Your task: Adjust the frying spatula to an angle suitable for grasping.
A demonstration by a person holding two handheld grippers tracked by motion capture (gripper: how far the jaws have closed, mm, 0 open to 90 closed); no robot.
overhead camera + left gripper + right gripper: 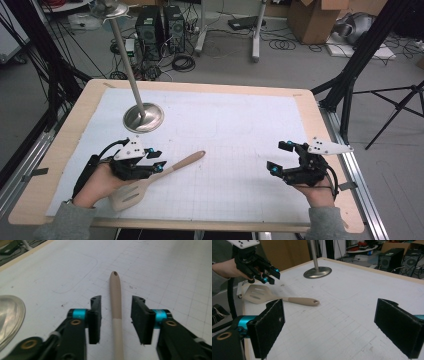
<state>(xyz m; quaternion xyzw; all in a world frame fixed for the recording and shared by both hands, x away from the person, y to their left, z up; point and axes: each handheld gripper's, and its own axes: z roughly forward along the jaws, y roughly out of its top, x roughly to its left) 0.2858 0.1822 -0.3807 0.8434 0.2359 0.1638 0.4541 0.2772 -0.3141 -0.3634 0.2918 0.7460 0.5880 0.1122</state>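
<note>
Spatula [150,181] handle between left gripper's [156,161] parted jaws, seemingly untouched; right gripper [280,156] wide.

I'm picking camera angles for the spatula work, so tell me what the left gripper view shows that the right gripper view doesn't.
Left gripper view alone: the left claw seen from behind, jaws open on either side of the spatula handle without touching it.

Right gripper view alone: the spatula's slotted blade, the stand's upright pole, the person's hand, and the right claw, open over bare mat.

Both: the handle with its hanging hole, the round metal stand base, the gridded mat.
</note>
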